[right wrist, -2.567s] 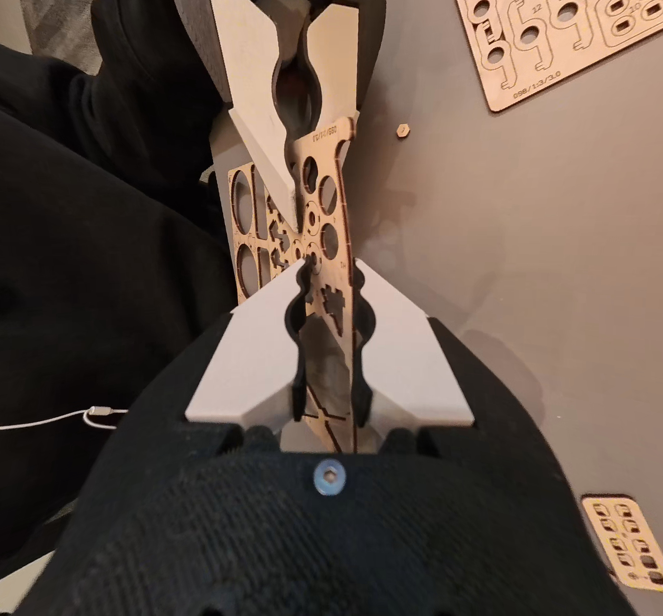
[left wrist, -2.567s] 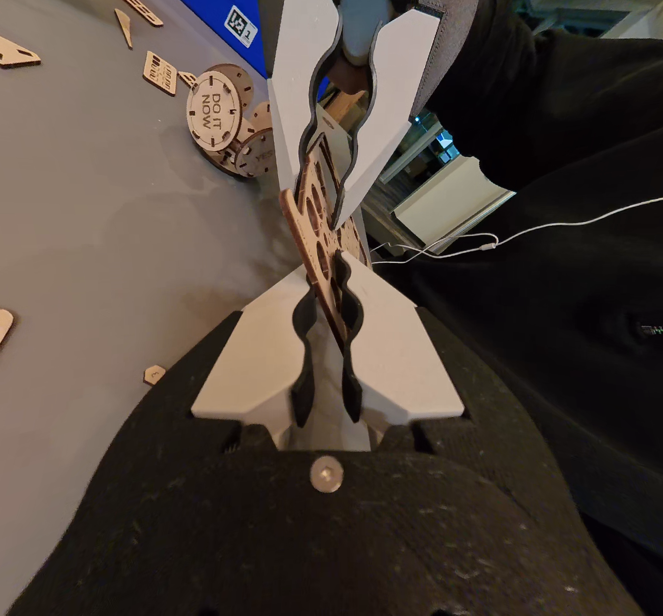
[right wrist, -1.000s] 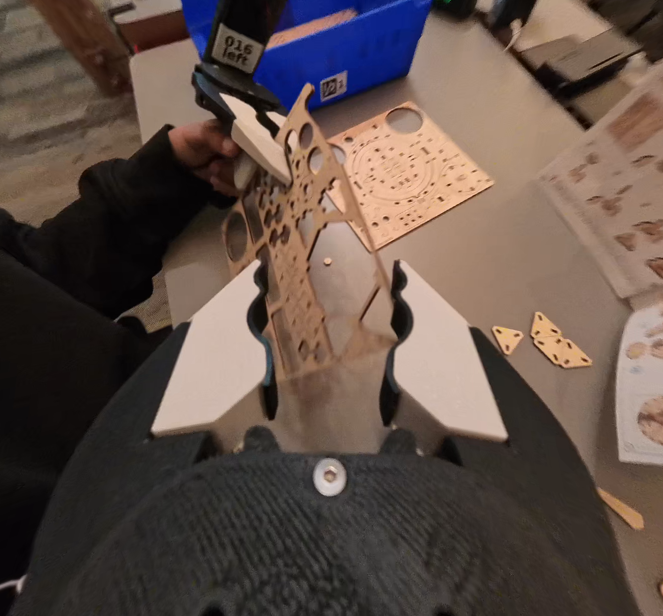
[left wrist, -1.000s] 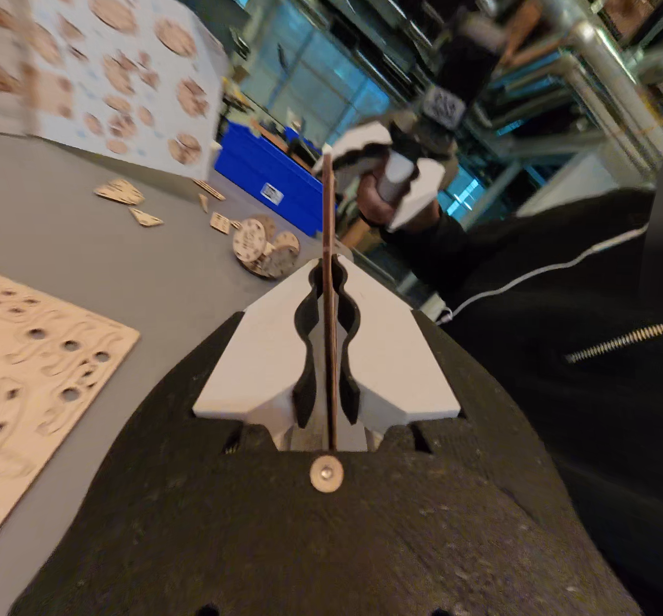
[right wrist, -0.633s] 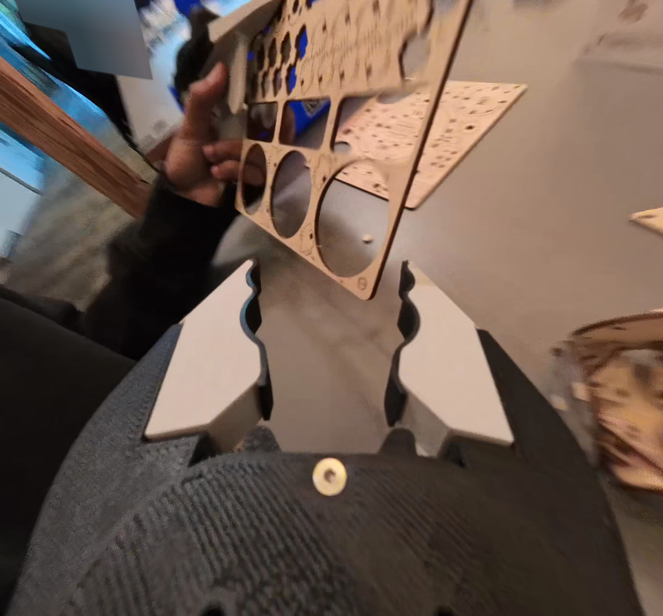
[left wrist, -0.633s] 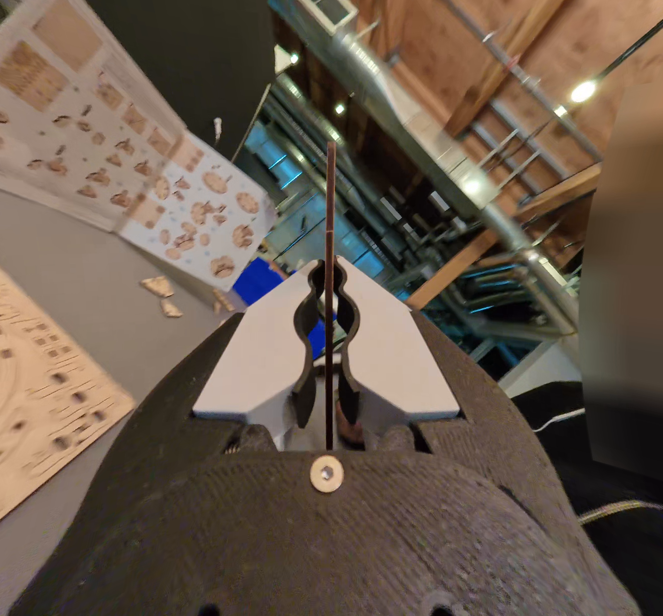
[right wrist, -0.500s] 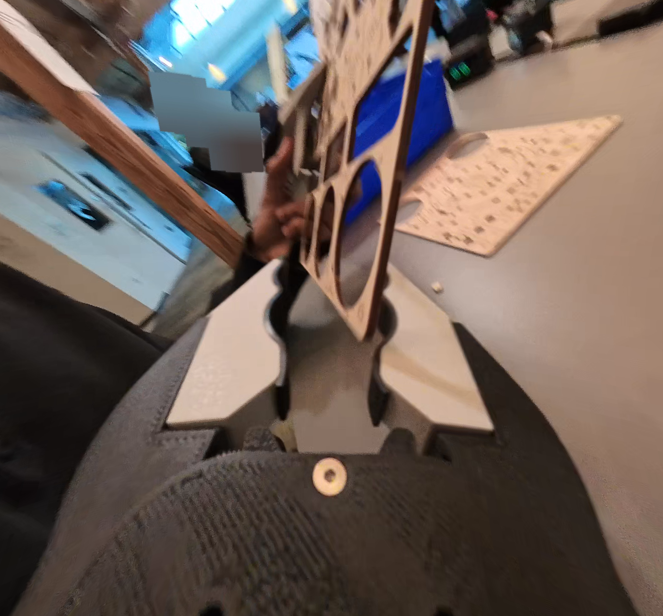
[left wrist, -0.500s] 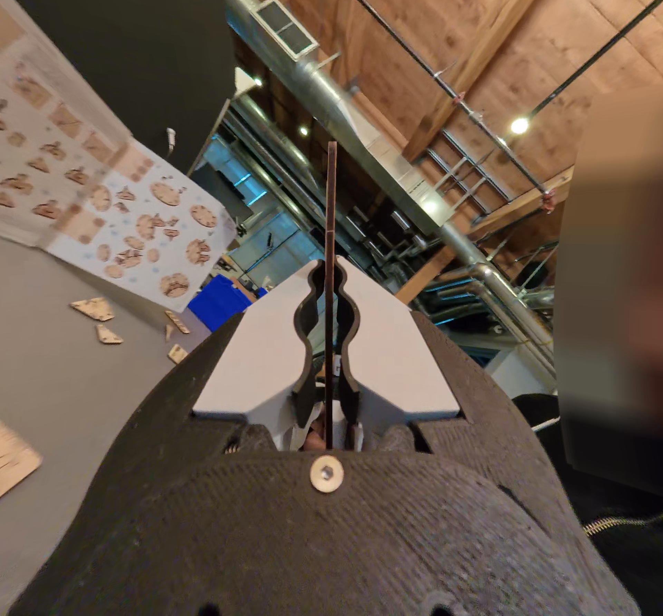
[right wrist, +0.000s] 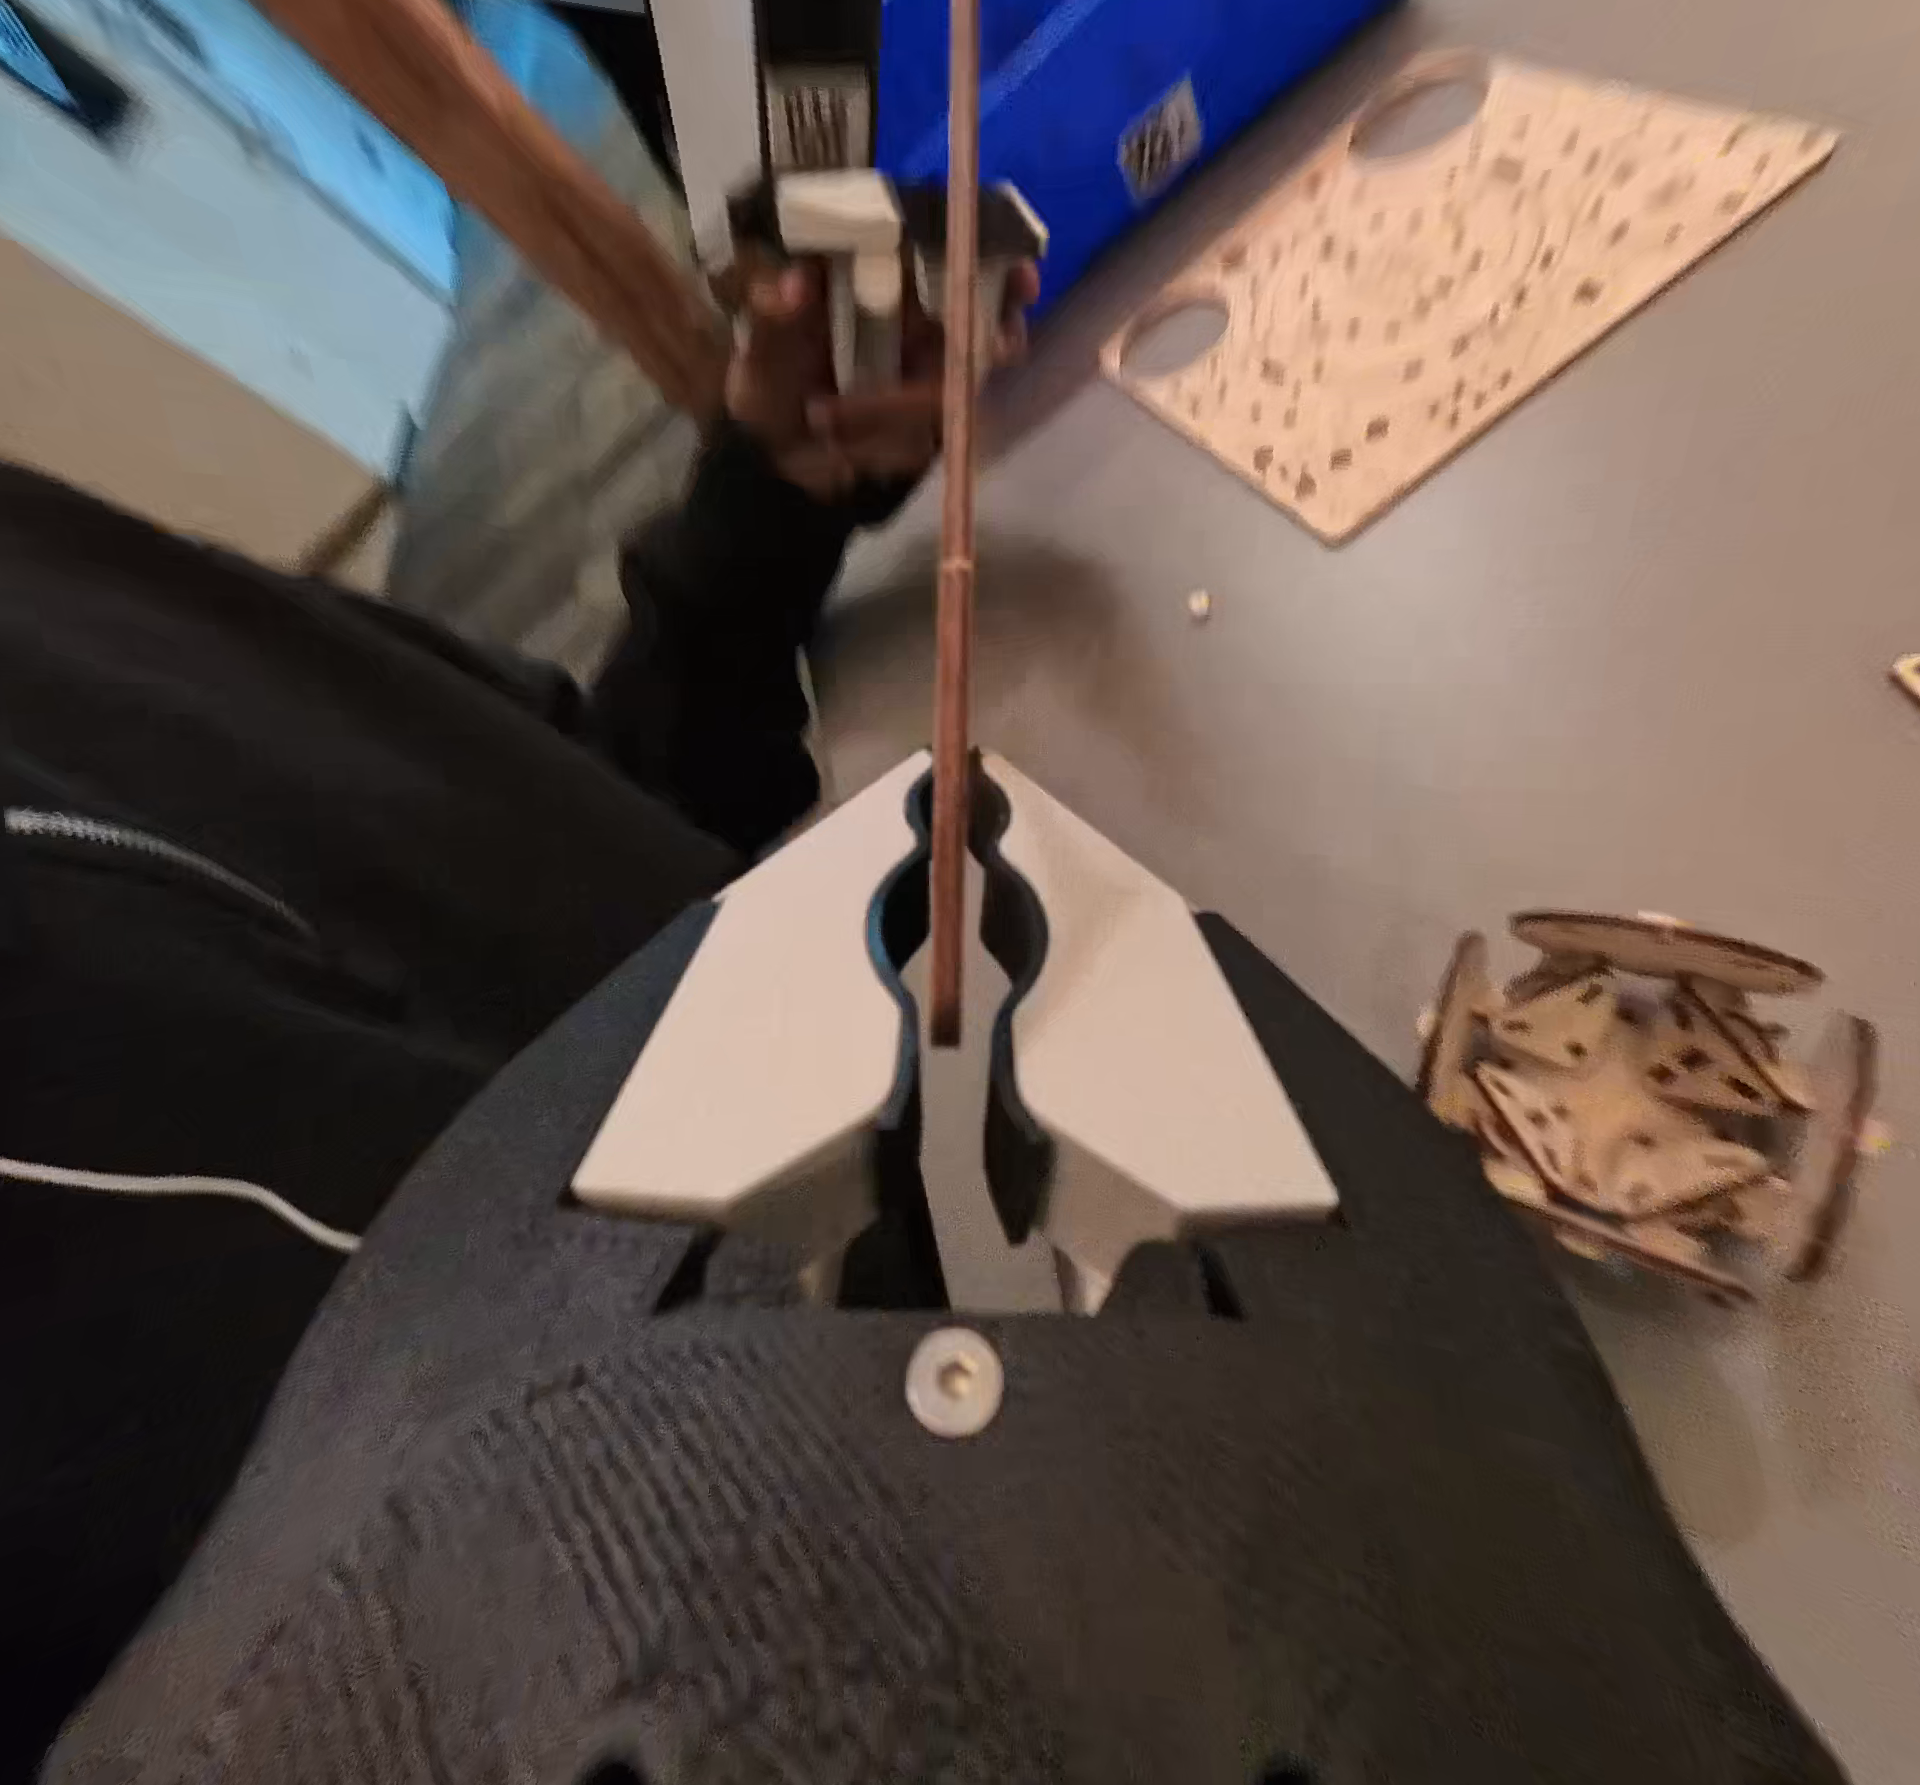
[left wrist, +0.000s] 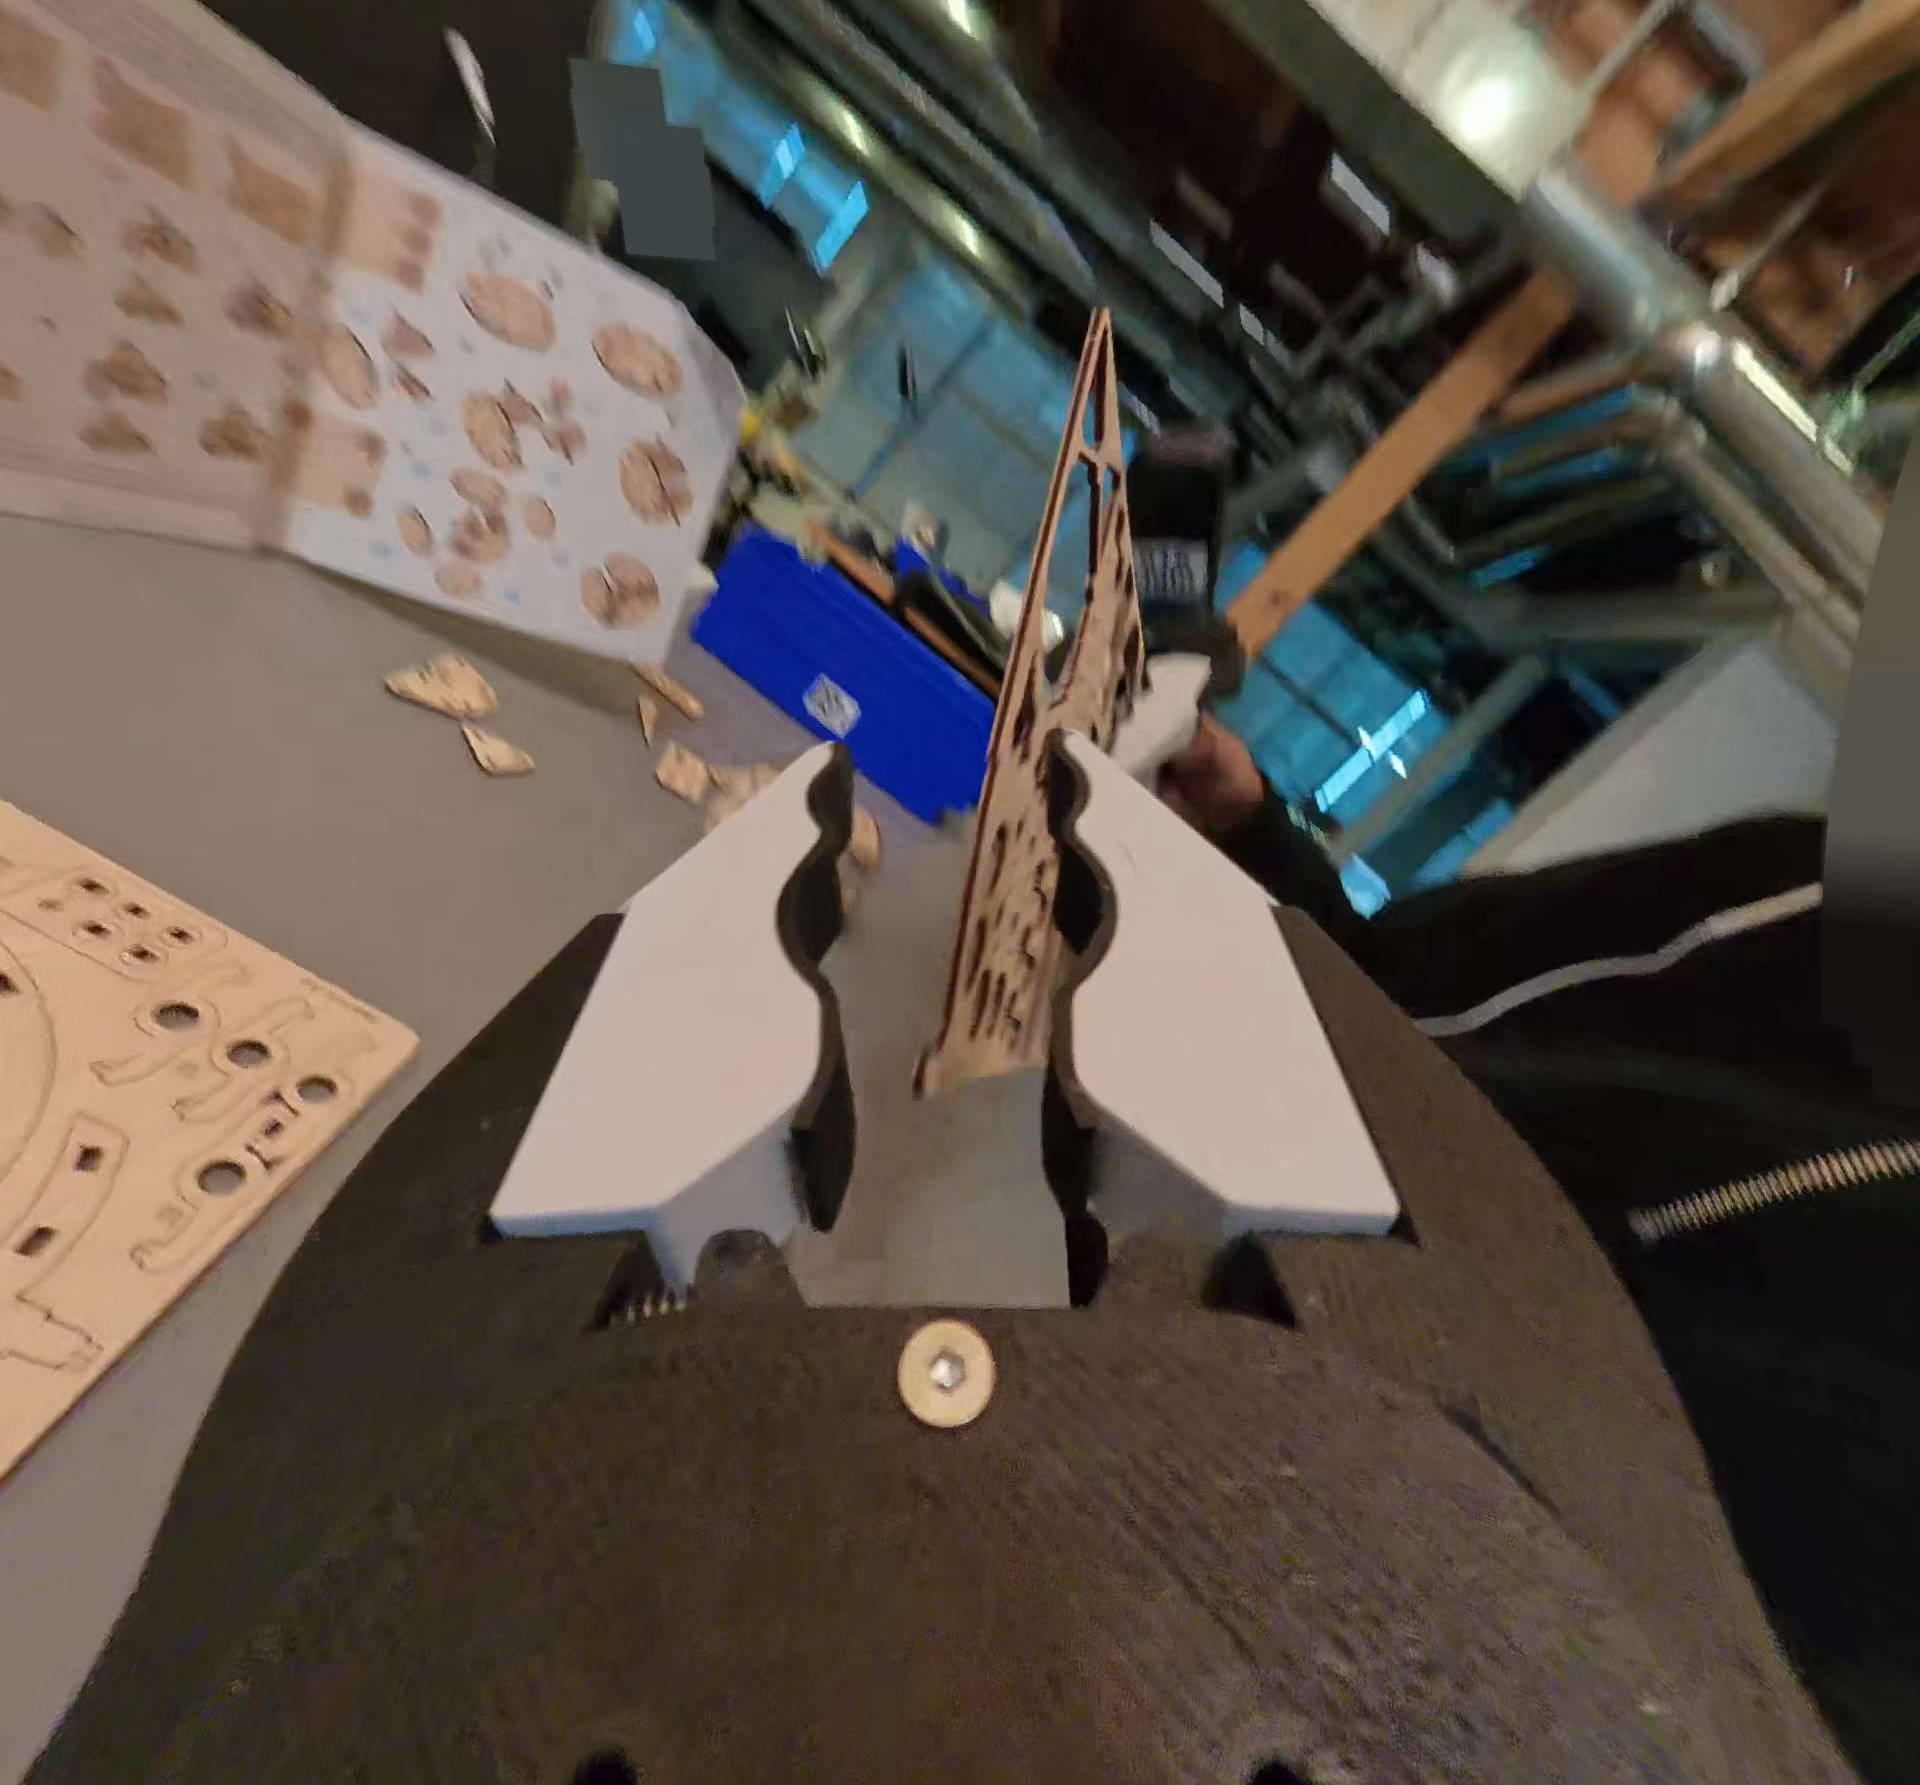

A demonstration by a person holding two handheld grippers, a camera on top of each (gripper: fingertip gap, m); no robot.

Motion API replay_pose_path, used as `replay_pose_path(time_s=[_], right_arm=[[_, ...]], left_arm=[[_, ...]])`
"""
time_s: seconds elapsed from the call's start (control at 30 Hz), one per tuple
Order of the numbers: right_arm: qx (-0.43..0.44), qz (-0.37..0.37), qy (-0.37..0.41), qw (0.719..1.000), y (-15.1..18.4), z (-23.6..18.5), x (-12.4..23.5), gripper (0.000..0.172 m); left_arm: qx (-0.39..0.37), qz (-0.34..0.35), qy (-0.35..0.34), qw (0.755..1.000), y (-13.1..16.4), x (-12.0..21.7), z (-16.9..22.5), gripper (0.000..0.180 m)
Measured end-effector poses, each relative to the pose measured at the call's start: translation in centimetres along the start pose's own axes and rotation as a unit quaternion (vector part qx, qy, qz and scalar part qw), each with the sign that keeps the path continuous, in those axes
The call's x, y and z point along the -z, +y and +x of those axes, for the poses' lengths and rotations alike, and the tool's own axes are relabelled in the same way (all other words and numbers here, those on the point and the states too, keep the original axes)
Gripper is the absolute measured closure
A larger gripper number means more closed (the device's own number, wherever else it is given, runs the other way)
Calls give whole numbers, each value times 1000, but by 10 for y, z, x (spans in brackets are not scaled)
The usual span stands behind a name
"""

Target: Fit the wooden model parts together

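Wooden sheet now in right tongs

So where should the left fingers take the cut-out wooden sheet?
Probably on the solid border strip of the wooden sheet, closing on its two flat faces from the edge: it stands edge-on between the open left gripper, and its inner webs look thin.

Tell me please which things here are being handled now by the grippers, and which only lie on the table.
Being handled:
- punched-out wooden sheet, clamped edge-on in the right gripper
- left gripper, jaws apart, same sheet standing against its right finger

Lying about:
- uncut wooden parts sheet
- assembled wooden wheel piece
- blue bin
- loose wooden bits
- printed instruction sheet
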State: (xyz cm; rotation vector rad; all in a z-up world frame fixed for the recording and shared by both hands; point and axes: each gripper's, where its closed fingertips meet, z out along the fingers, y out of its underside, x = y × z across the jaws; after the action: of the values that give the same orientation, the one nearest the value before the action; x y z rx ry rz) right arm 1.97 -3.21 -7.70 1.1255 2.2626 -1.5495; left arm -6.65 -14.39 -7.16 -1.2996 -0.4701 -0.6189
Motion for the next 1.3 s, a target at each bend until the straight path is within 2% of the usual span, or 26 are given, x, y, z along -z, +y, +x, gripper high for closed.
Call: replay_pose_path(time_s=[0.07, 0.1, 0.13, 0.17, 0.3, 0.37, 0.4, 0.5, 0.57, 0.7, 0.77, 0.87, 0.97, 1.1, 1.23, 1.3], right_arm=[[28, -85, 15, 996, 12, 5, 1, 171], [36, -118, 18, 992, 15, 8, 1, 172], [42, -139, 22, 989, 15, 13, 1, 172], [42, -148, 22, 988, 12, 17, 2, 171], [32, -143, -11, 989, -7, 28, 1, 172], [27, -128, -39, 991, -14, 27, -2, 172], [22, -116, -54, 992, -18, 24, -3, 172], [14, -92, -66, 994, -25, 24, -6, 171], [10, -78, -61, 995, -28, 27, -8, 171], [-4, -45, -67, 997, -37, 31, -13, 171], [0, -18, -47, 999, -47, 38, -12, 172], [24, 28, 9, 999, -64, 51, -8, 158], [53, 75, 78, 993, -79, 63, 6, 134], [84, 144, 145, 975, -92, 66, 29, 119], [90, 202, 173, 960, -91, 60, 41, 114], [81, 220, 173, 957, -82, 56, 36, 121]], left_arm=[[9, -83, 42, 996, 28, -4, 12, 156], [10, -118, 60, 991, 42, -7, 17, 154], [5, -141, 41, 989, 51, -9, 9, 145], [-3, -153, 21, 988, 57, -11, 0, 146], [25, -145, 23, 989, 62, -12, -14, 147], [35, -119, 17, 992, 55, -11, -20, 139], [35, -112, 10, 993, 53, -10, -23, 129], [31, -118, 10, 992, 56, -10, -23, 120], [19, -129, 34, 991, 60, -14, -14, 127], [8, -145, 56, 988, 68, -27, -9, 174], [11, -144, 55, 988, 68, -33, -11, 179], [12, -119, 58, 991, 59, -34, -10, 180], [5, -92, 33, 995, 48, -31, -19, 180], [10, -31, 18, 999, 27, -23, -25, 180], [40, 63, 4, 997, -1, -13, -35, 180], [59, 109, -1, 992, -12, -6, -42, 180]])
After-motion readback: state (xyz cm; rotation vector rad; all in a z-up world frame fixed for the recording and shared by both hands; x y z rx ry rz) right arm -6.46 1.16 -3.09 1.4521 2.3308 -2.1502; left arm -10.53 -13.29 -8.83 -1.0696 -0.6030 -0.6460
